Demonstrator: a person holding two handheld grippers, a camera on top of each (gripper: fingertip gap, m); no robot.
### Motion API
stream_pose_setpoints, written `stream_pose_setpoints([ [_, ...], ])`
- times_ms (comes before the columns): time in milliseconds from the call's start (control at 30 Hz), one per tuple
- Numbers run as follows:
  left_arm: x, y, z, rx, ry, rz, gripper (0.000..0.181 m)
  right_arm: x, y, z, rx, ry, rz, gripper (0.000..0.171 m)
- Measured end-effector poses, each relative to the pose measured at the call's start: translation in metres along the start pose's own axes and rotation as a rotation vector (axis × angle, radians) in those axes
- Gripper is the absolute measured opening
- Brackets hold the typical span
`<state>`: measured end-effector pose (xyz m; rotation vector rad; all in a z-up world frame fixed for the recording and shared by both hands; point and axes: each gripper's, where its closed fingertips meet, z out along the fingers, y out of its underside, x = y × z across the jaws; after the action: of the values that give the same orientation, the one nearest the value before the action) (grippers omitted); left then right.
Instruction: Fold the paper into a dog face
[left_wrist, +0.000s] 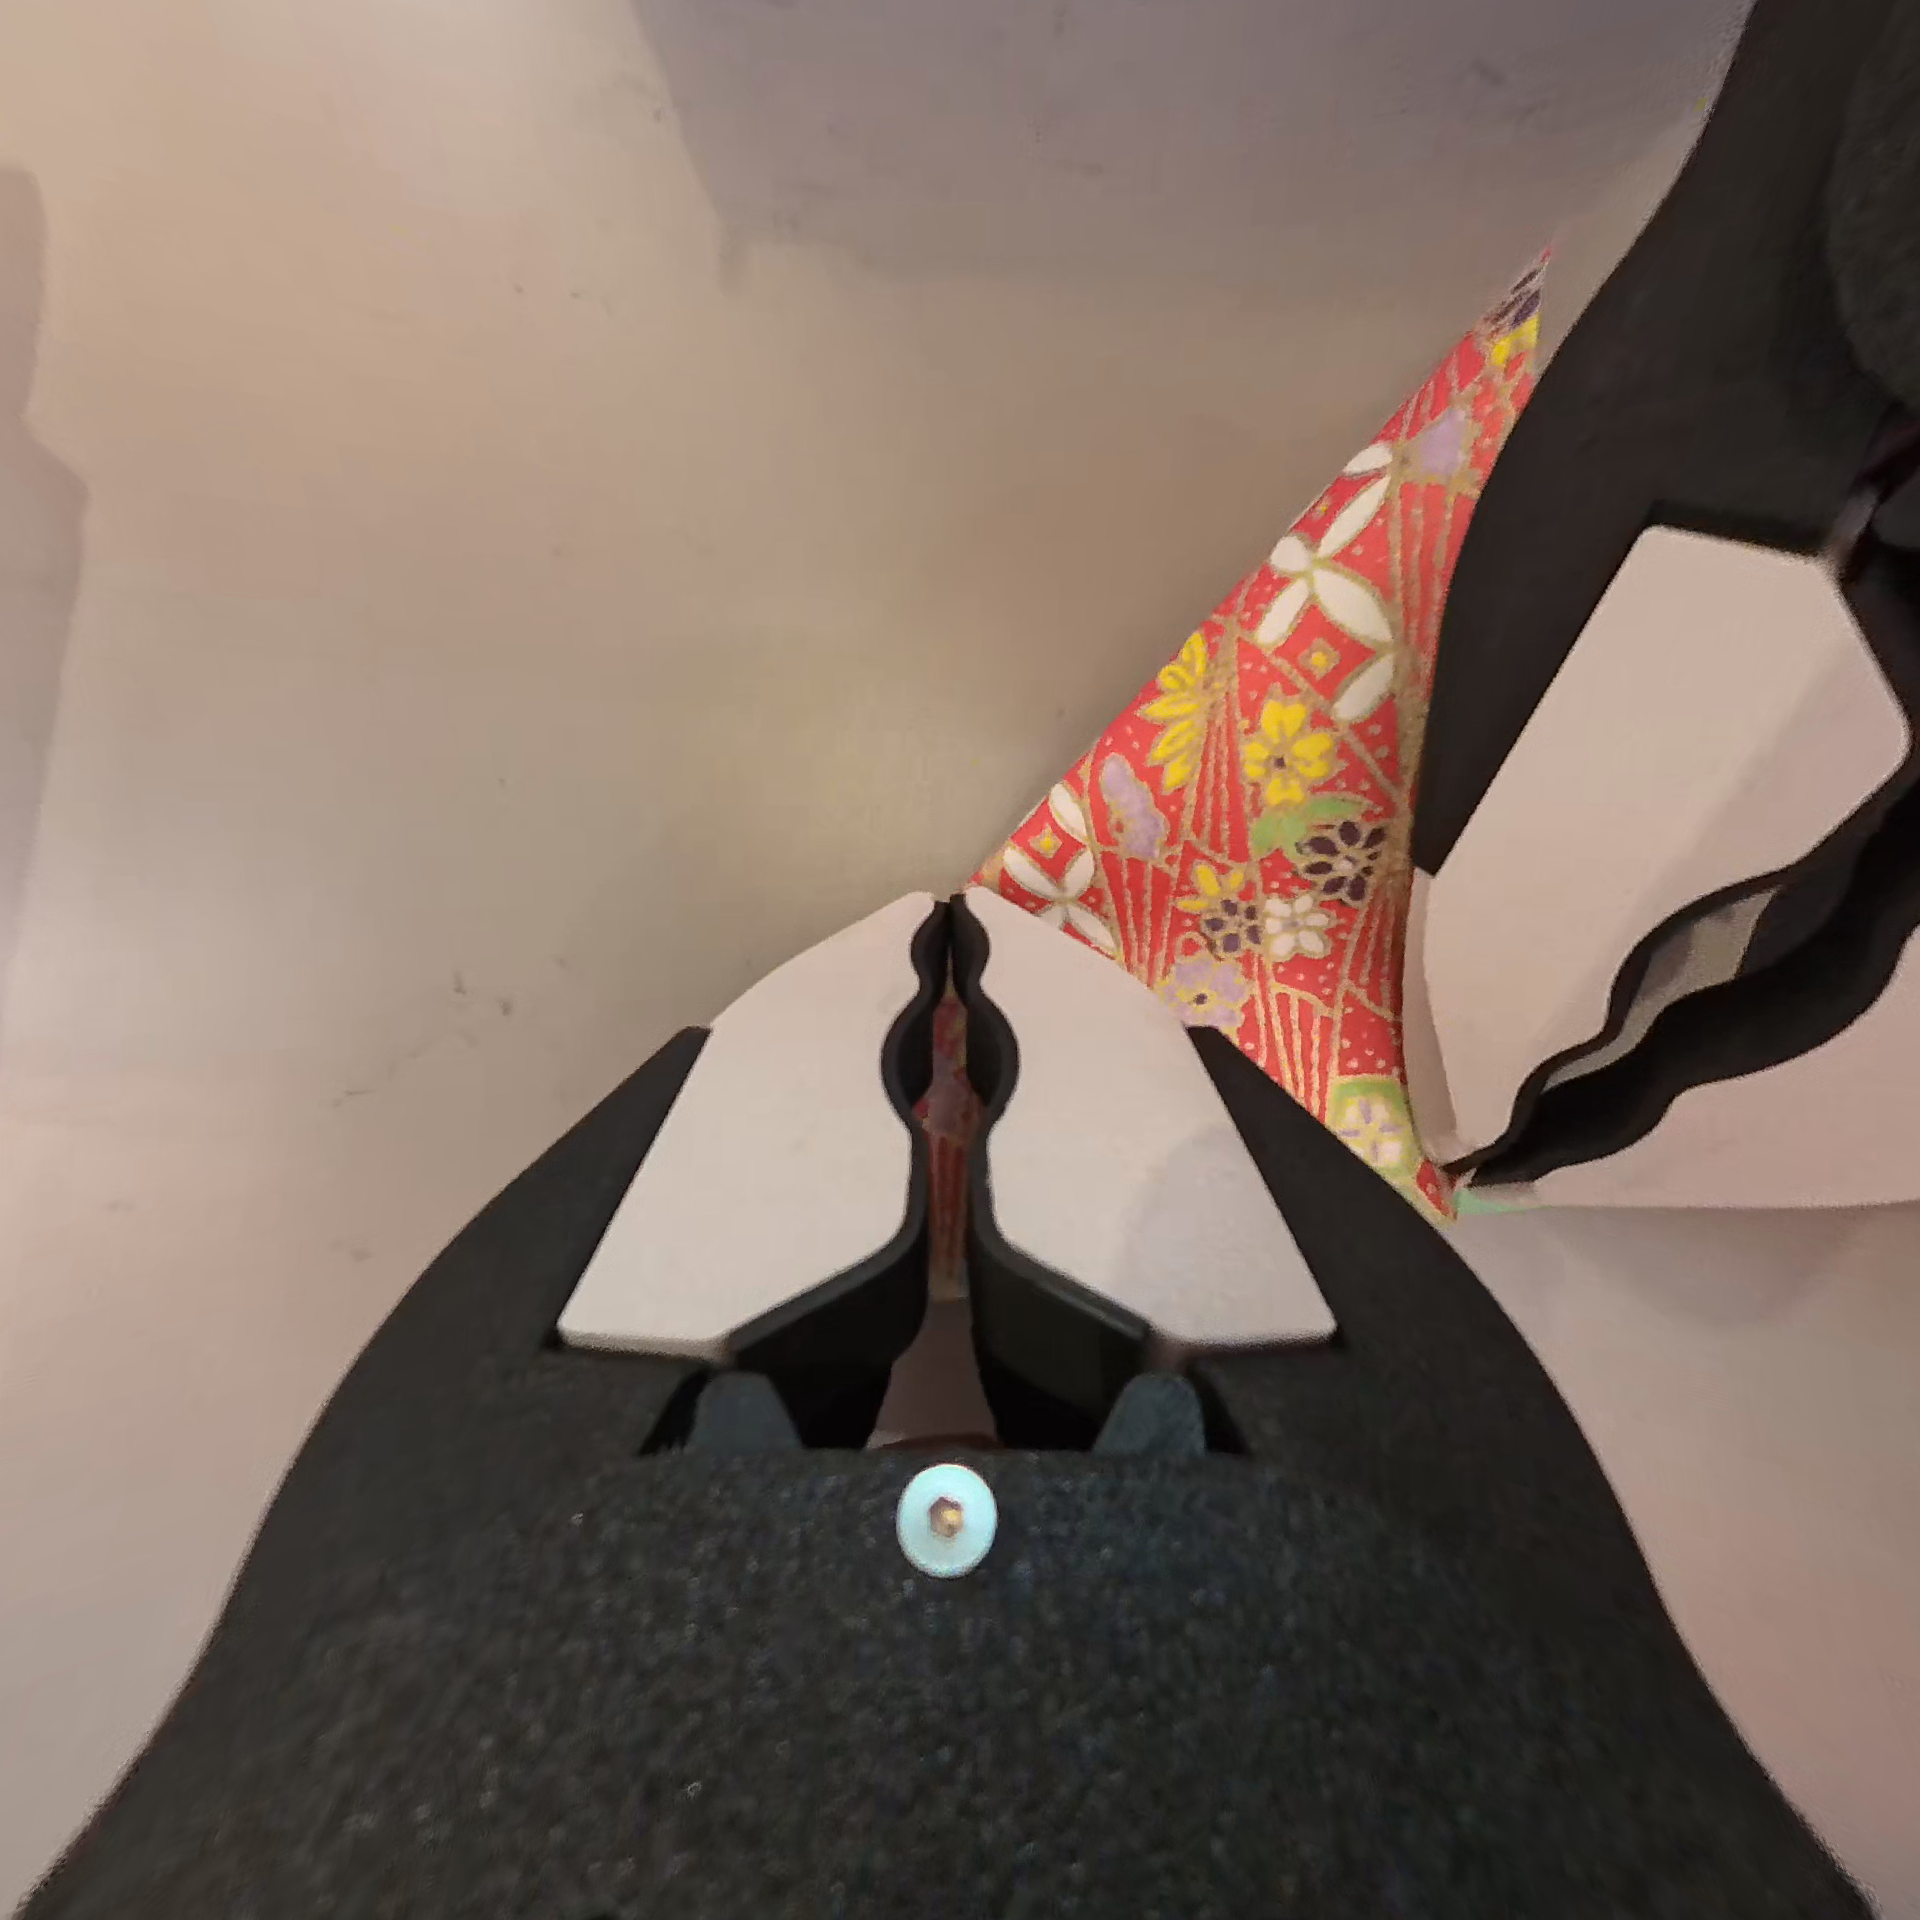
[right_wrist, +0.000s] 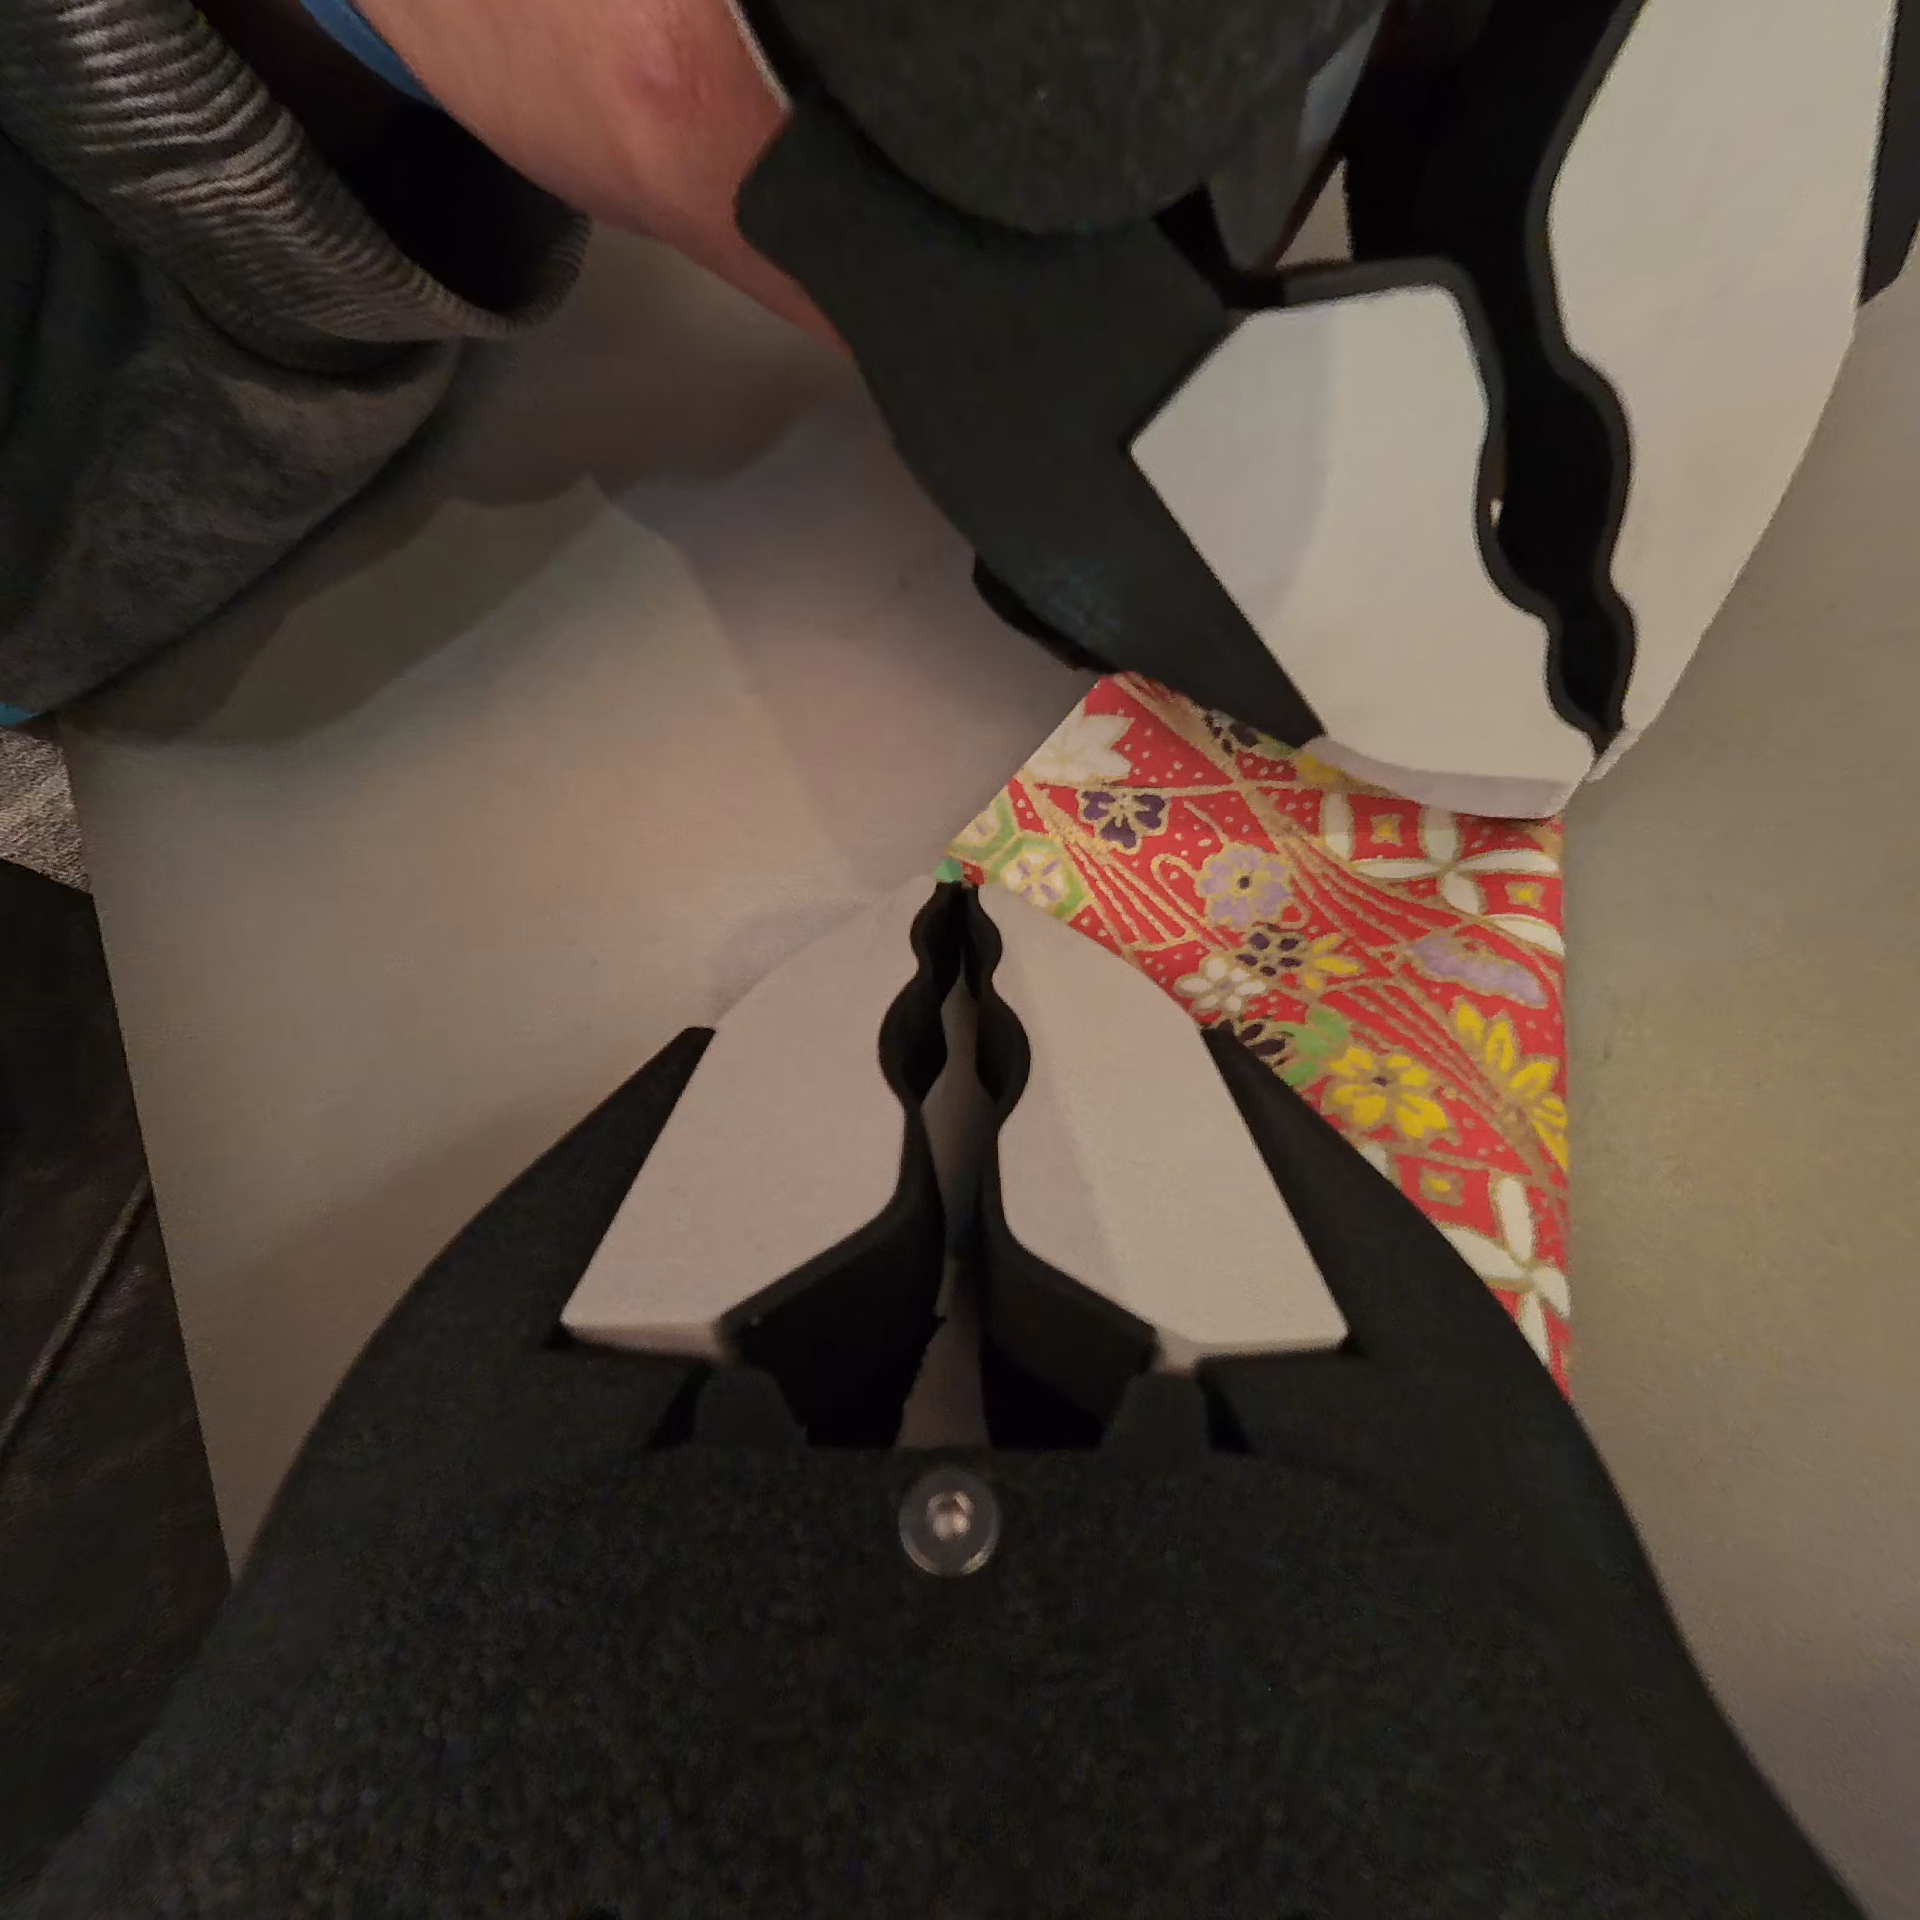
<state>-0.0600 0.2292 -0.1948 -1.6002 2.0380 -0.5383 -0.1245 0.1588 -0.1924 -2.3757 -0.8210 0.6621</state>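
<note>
Left gripper (left_wrist: 948, 914): jaws pressed together on a corner of the paper (left_wrist: 1299, 790) — a red strip of the sheet shows in the gap between the two black fingers, running back toward the gripper body. The paper is red origami stock with white, yellow and purple flowers and gold lines; in the left wrist view it rises from the left gripper's tip up and to the right as a narrow triangle, its far side hidden behind the right gripper (left_wrist: 1465, 1179). The right gripper enters from the upper right of that view, jaws closed, tip at the paper's lower corner where a bit of green edge shows. Right wrist view: right gripper (right_wrist: 951, 899) with jaws together, tip touching the green-edged corner of the paper (right_wrist: 1351, 935); whether paper sits between the pads cannot be told here. The sheet spreads to the right of that tip, over a pale tabletop (right_wrist: 520, 831). The left gripper (right_wrist: 1590, 717) comes down from the top, jaws shut, its white finger faces resting at the paper's upper edge. A hand (right_wrist: 665, 135) and a grey ribbed sleeve (right_wrist: 208, 312) sit behind it, upper left.
</note>
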Motion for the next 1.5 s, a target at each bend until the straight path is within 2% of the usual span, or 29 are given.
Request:
stream_pose_setpoints([
  [500,-0.004,0.017,-0.012,0.070,0.017,0.005,0.000,0.001,0.005,-0.010,-0.012,-0.009,-0.028,0.002],
  [600,-0.004,0.017,-0.012,0.080,-0.001,0.014,0.000,-0.012,-0.014,-0.031,0.073,-0.075,-0.043,0.006],
  [700,-0.004,0.017,-0.012,0.092,0.007,0.005,0.000,-0.020,-0.045,-0.070,0.191,-0.106,-0.062,0.008],
  [767,-0.004,0.017,-0.012,0.097,0.018,-0.006,0.000,-0.012,-0.069,-0.096,0.265,-0.065,-0.083,0.006],
  [833,-0.004,0.017,-0.012,0.097,0.017,-0.008,0.000,0.017,-0.084,-0.109,0.271,0.073,-0.111,0.000],
  [867,-0.004,0.017,-0.012,0.096,0.013,-0.005,0.000,0.035,-0.085,-0.107,0.237,0.135,-0.126,0.000],
  [933,-0.004,0.017,-0.012,0.093,0.002,0.000,0.000,0.059,-0.072,-0.083,0.101,0.127,-0.147,0.000],
  [1000,-0.004,0.017,-0.012,0.091,-0.004,-0.001,0.000,0.069,-0.059,-0.055,-0.032,0.070,-0.161,0.000],
  [1133,-0.004,0.017,-0.012,0.093,0.001,-0.010,0.000,0.079,-0.047,-0.021,-0.158,0.042,-0.233,0.000],
  [1500,-0.004,0.017,-0.012,0.102,0.024,-0.038,0.000,0.084,-0.031,-0.004,-0.175,0.038,-0.257,0.000],
])
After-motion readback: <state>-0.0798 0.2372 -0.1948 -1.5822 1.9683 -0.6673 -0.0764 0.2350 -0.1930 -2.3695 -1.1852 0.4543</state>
